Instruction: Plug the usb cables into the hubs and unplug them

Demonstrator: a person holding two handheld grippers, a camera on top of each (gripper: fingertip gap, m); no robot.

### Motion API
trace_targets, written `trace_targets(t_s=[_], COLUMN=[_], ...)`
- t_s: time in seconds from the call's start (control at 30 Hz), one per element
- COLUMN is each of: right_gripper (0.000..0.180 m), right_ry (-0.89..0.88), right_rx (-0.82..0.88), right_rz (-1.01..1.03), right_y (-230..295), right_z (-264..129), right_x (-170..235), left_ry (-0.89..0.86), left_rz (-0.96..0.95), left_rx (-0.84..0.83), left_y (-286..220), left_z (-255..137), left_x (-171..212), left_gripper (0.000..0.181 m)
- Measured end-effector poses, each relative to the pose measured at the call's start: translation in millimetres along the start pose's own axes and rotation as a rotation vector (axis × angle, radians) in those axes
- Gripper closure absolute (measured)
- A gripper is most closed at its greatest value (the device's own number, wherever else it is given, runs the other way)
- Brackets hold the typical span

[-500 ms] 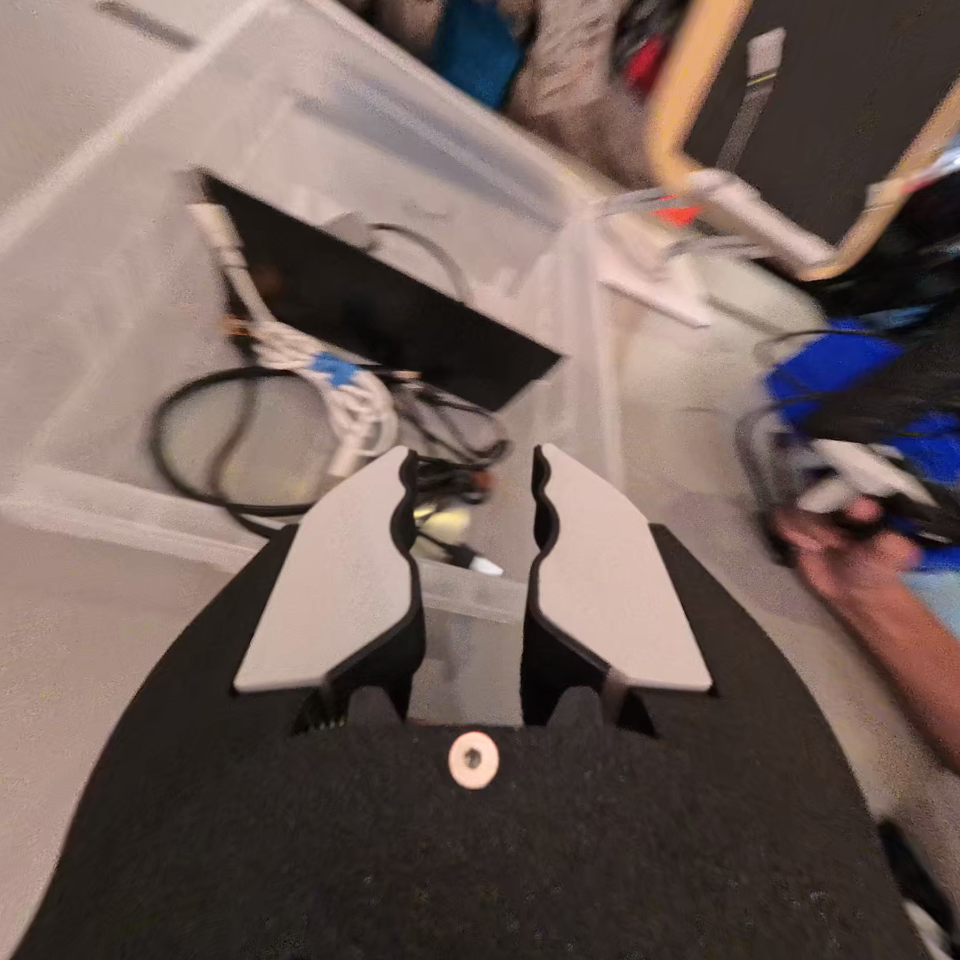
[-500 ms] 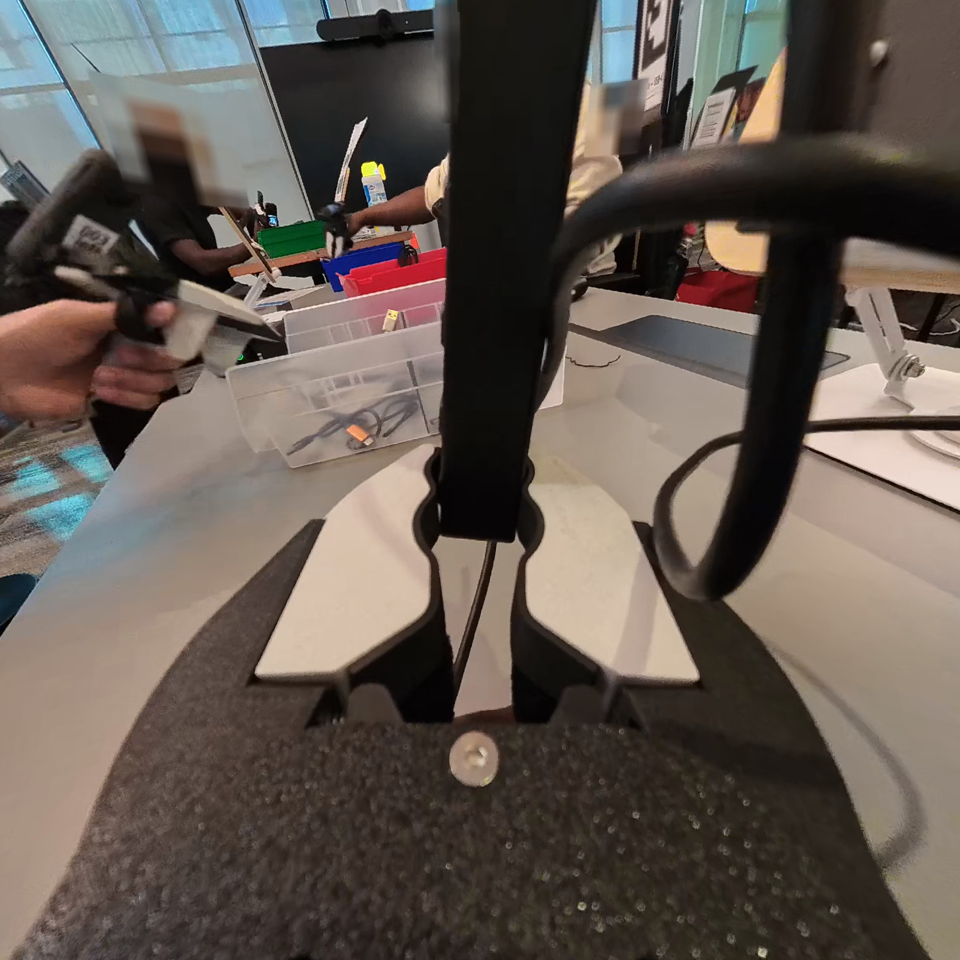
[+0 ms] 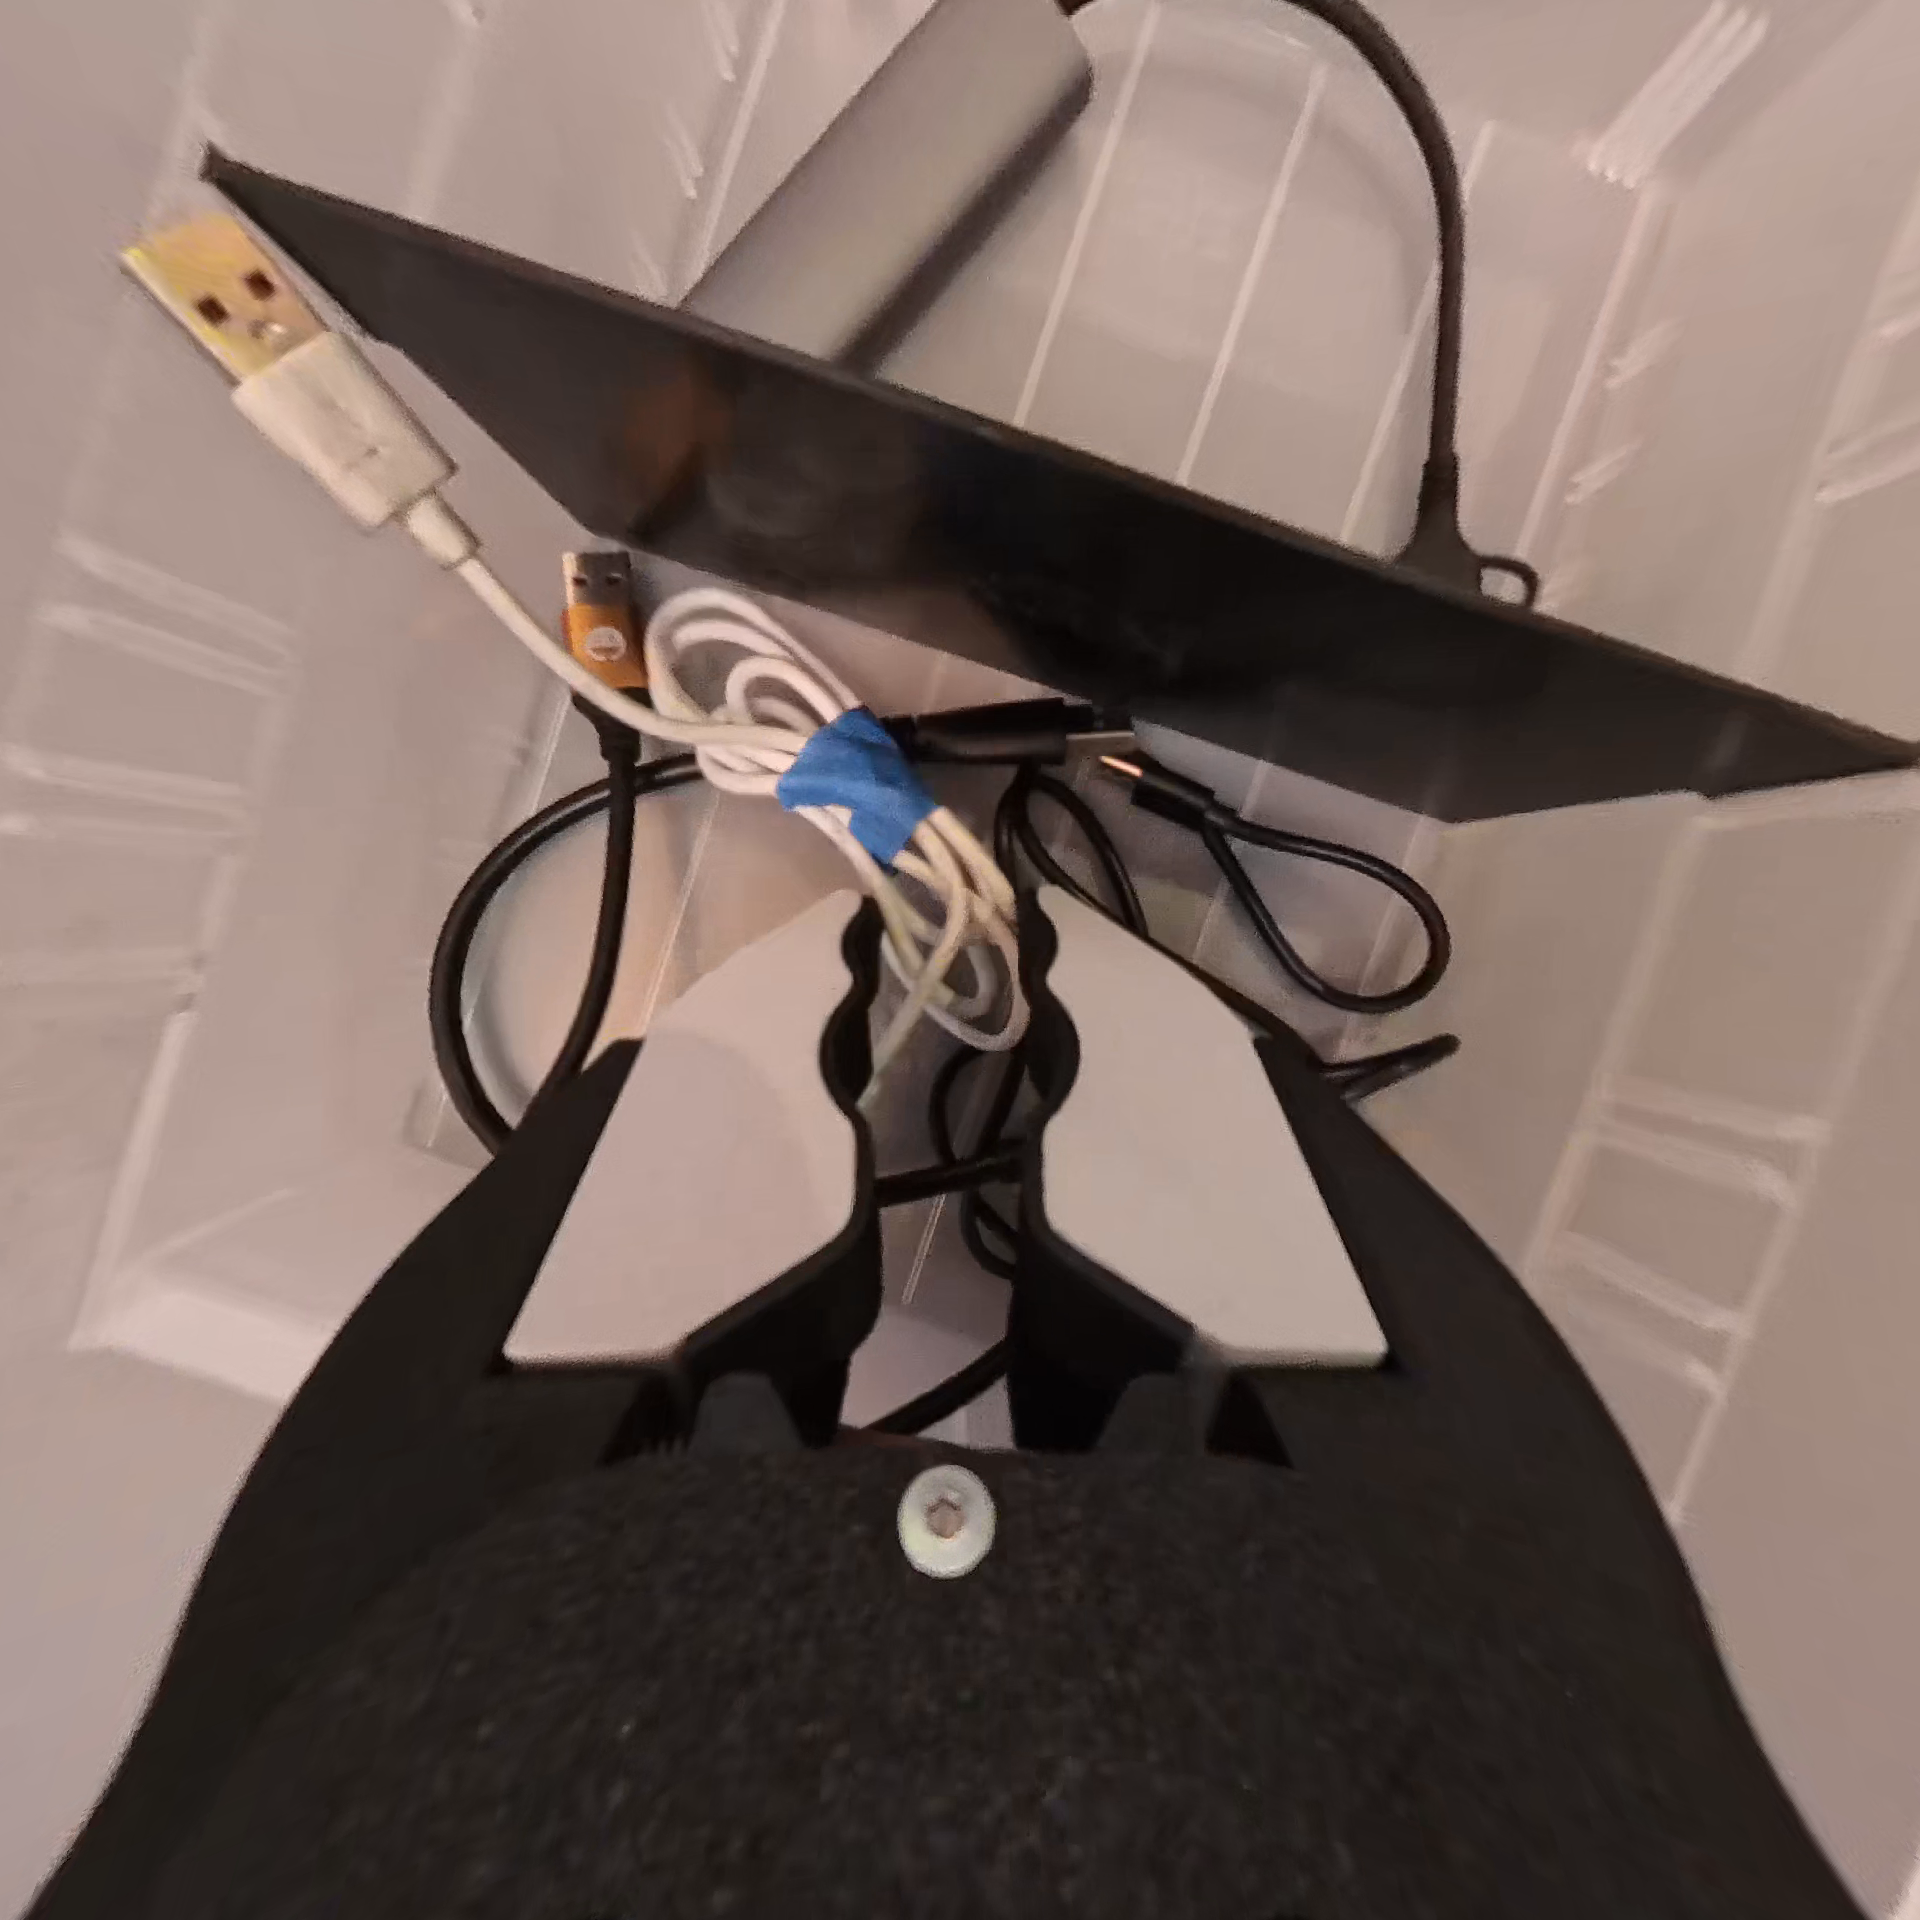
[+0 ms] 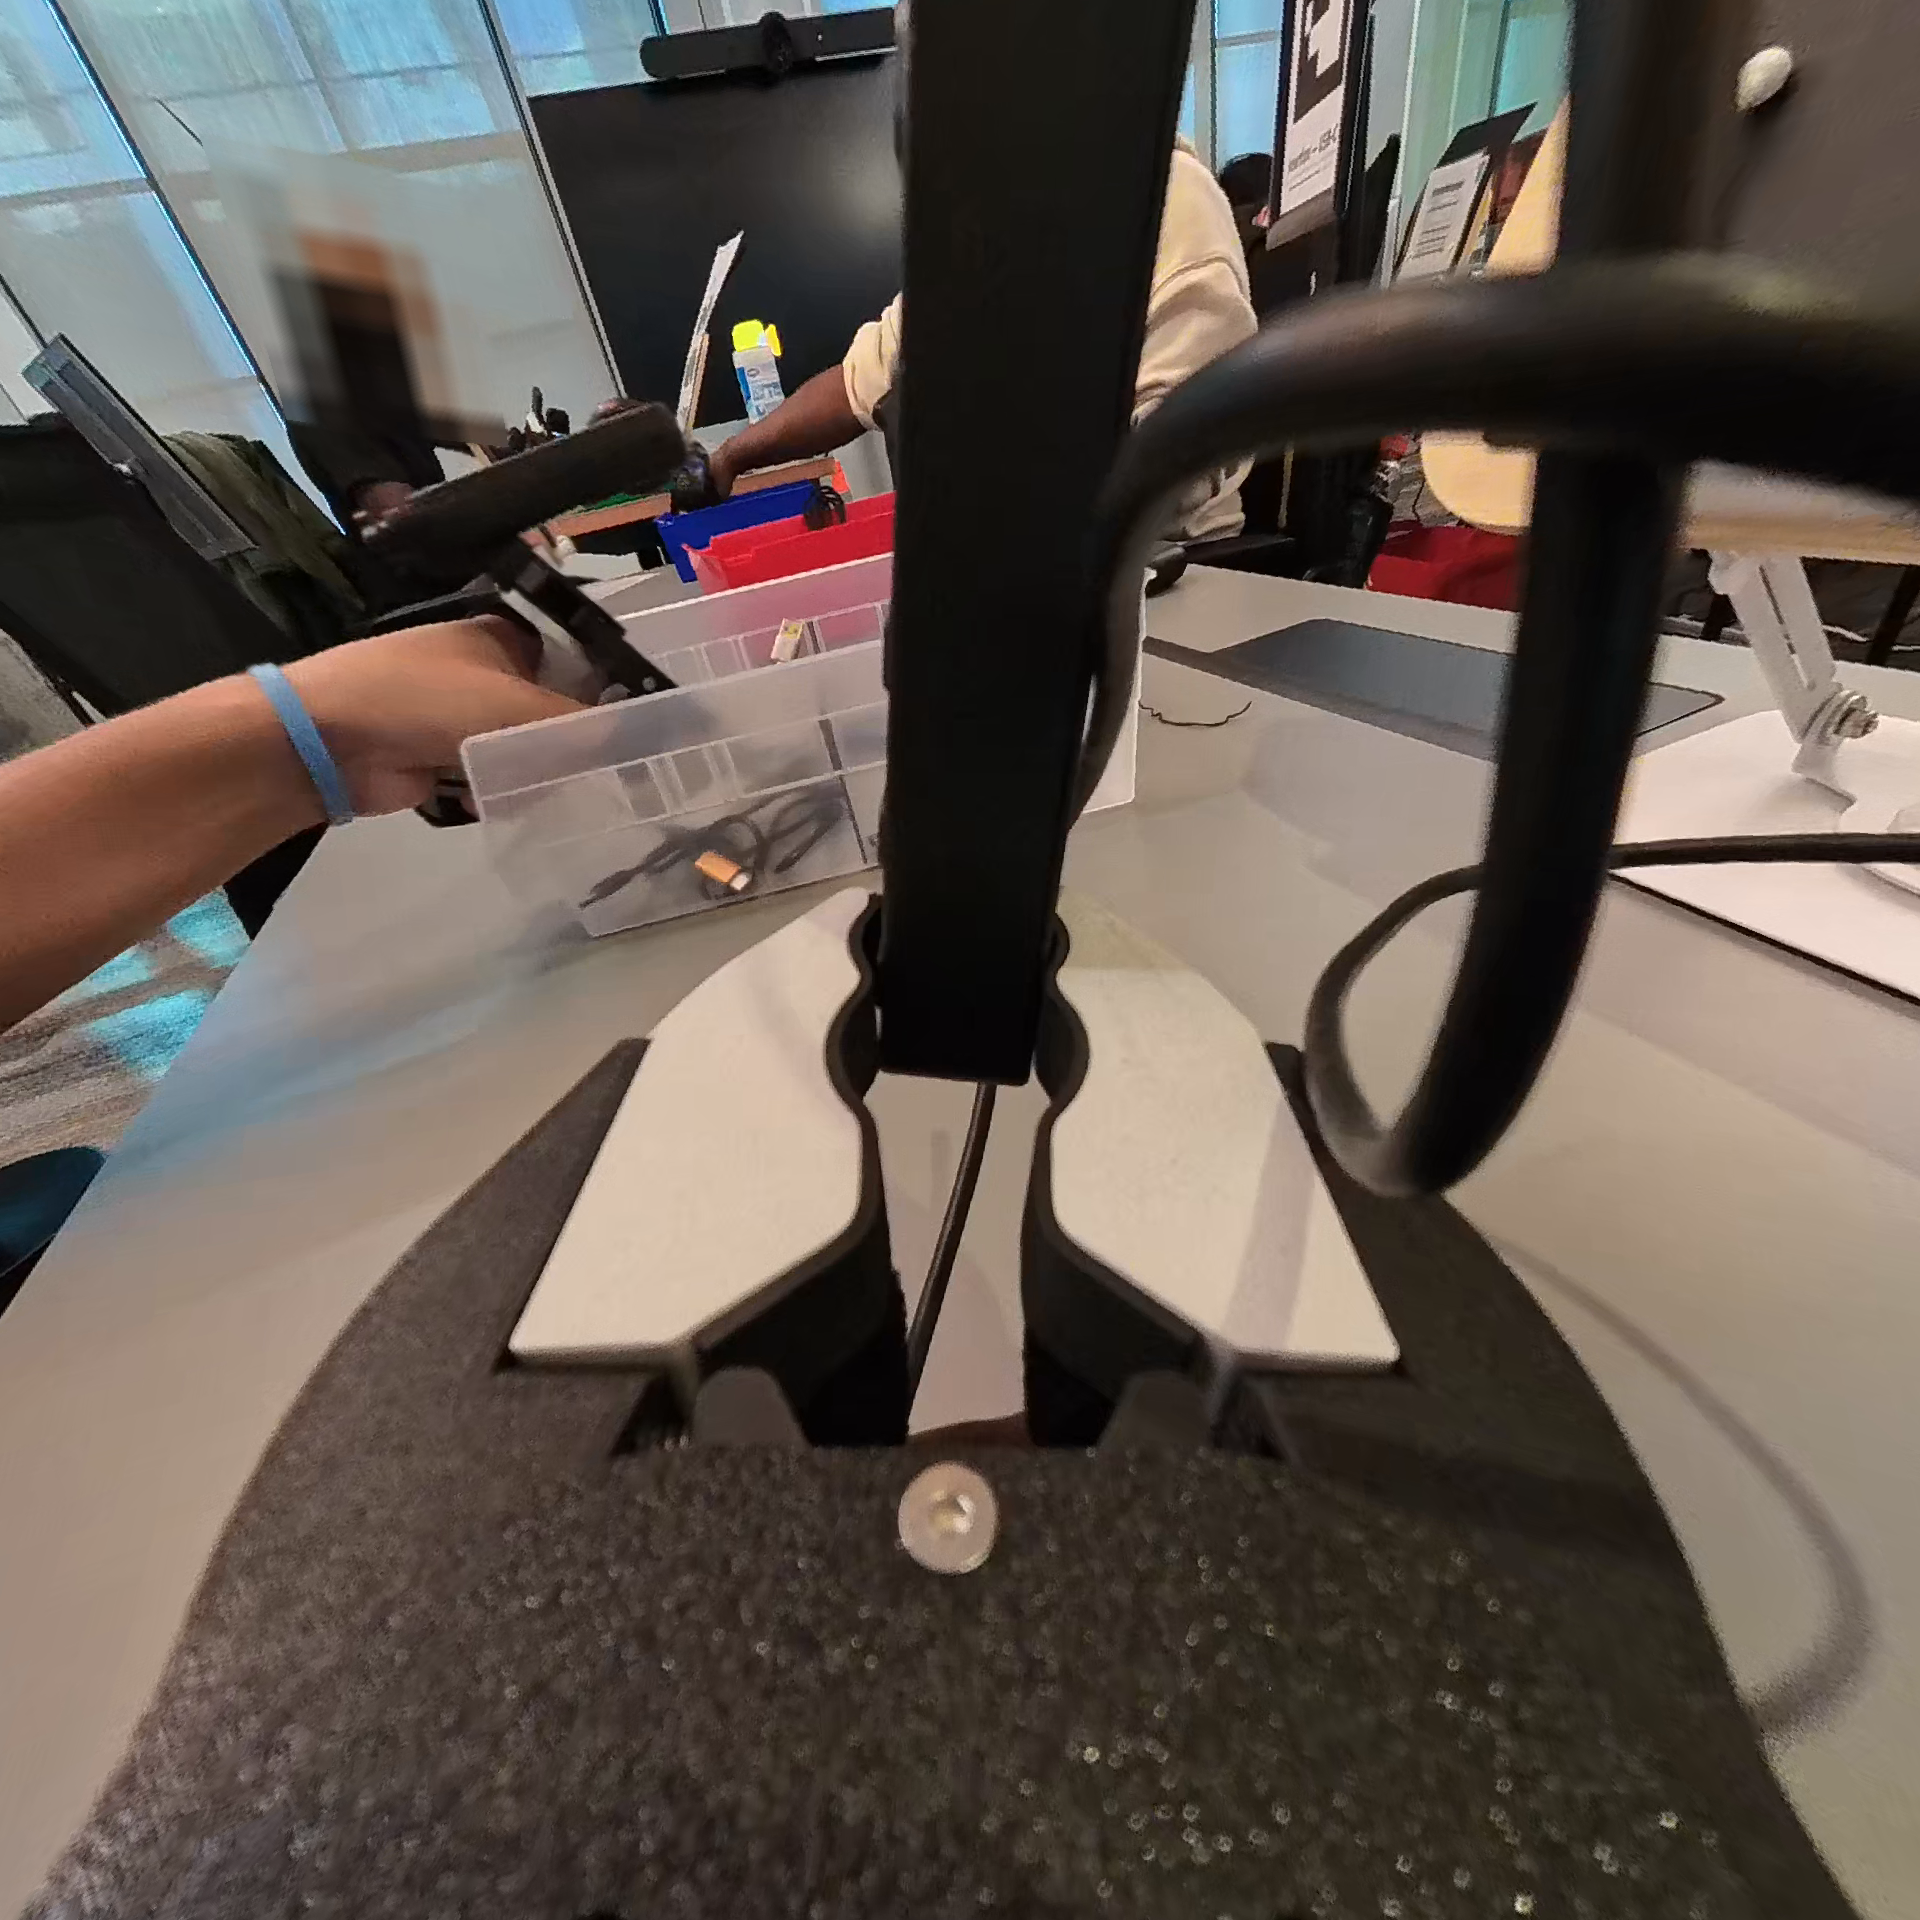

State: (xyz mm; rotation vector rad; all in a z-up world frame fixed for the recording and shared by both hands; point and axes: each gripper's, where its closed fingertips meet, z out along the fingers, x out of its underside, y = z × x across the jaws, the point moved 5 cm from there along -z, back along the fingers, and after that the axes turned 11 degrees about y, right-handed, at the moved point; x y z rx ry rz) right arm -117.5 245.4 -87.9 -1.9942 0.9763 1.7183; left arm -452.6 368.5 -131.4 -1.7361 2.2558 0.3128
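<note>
left gripper (image 3: 951,1023): fingers standing spread, reaching into the clear bin (image 3: 1714,1039), the white usb cable (image 3: 914,894) bundled with blue tape (image 3: 847,779) lying between its tips; black cables (image 3: 1340,914) sitting just ahead, grey hub (image 3: 914,187) farther ahead behind a black divider (image 3: 935,499). right gripper (image 4: 956,997): pinching an upright black hub (image 4: 997,520), its thick black cable (image 4: 1538,779) looping to the right.

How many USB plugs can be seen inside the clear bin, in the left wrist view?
4. A white-bodied plug at upper left; an orange plug below it; two black plugs at the dark divider's lower edge. Others may be hidden under it.
</note>
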Motion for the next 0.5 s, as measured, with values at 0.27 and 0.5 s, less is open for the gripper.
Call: trace_targets(t_s=[0.27, 0.5], right_gripper=[0.154, 0.154], right_ry=[0.006, 0.008], right_rx=[0.002, 0.006], right_rz=[-0.014, -0.020], right_y=[1.8, 2.3], right_z=[0.6, 1.0], right_x=[0.4, 0.5], left_ry=[-0.298, -0.235], left_rz=[0.154, 0.517], left_rx=[0.163, 0.526], left_y=[-16.3, -127.8], left_z=[-108.2, -157.8], left_x=[11.8, 81.8], left_gripper=[0.171, 0.171])
